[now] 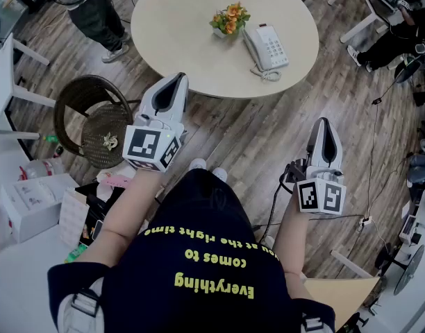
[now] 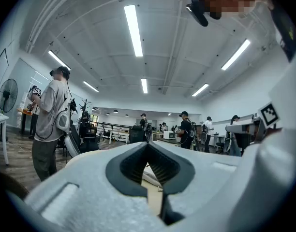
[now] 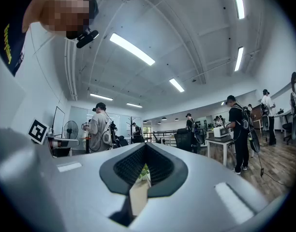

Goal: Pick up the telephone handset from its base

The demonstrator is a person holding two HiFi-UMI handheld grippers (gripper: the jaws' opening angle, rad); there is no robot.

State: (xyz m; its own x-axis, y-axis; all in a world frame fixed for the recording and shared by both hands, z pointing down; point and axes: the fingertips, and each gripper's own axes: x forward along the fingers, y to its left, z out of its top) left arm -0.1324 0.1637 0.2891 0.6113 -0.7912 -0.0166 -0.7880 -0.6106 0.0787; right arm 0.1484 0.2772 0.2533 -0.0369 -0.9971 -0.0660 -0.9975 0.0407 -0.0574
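Your left gripper [image 1: 174,80] and right gripper [image 1: 323,122] are both closed, empty, level. The left is at the near edge of the round table [image 1: 178,19], the right farther from it. On the table, the handset [image 1: 254,48] rests on its base [image 1: 275,46], beside the flowers [image 1: 229,19].

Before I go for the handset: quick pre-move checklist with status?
1. Handset seated on its base: ok.
2. Left gripper ready to grasp: not ok, jaws shut, nothing between them.
3. Right gripper ready to grasp: not ok, jaws shut, empty.
4. Grippers at the handset: not ok. In the head view the left tip is at the round table's near edge and the right is over the floor.
5. Flower pot clear of the handset: ok, apart from it.
6. Coiled cord free to follow: cannot tell.
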